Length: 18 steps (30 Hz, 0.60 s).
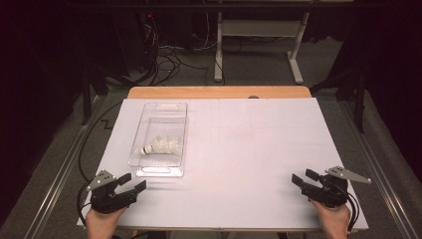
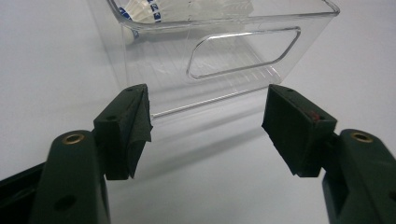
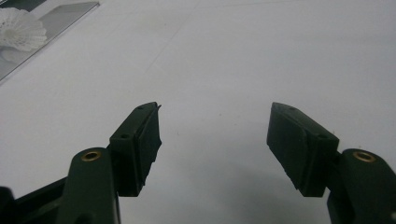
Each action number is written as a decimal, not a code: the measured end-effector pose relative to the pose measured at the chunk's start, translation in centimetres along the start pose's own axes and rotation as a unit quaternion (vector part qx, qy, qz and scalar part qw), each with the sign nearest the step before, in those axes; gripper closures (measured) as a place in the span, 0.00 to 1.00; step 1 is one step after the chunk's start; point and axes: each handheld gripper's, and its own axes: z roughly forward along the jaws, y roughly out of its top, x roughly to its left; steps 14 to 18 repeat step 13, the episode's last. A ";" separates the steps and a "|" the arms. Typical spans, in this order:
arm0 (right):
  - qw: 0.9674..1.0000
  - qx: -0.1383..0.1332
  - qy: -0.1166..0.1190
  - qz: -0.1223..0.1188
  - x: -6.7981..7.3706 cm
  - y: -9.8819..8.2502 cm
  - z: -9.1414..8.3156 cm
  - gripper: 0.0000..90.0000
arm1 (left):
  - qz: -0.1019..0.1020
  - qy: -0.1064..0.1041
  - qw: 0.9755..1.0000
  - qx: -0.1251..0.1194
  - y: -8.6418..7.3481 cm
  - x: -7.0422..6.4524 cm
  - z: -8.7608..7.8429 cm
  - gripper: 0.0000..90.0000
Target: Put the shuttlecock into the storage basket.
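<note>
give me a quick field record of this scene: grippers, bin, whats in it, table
left gripper: open, nothing between the jaws, near the table's front left, pointing toward the bin
right gripper: open, nothing between the jaws, near the front right
clear plastic bin: on the table's left half, long side running away from the person, cut-out handle at each end
shuttlecocks: white, lying inside the bin; exact count unclear
table: white surface, wooden far edge
</note>
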 end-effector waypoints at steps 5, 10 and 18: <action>1.000 0.000 0.001 0.000 0.0 0.0 0.0 0.39 | 0.000 0.000 1.000 0.000 0.0 0.0 0.0 0.37; 1.000 0.001 0.002 -0.001 0.0 0.0 0.1 0.39 | 0.000 0.000 1.000 -0.001 0.0 0.0 0.0 0.37; 1.000 0.000 0.001 -0.001 0.0 0.0 0.0 0.39 | 0.002 0.001 1.000 0.000 0.0 0.0 0.0 0.37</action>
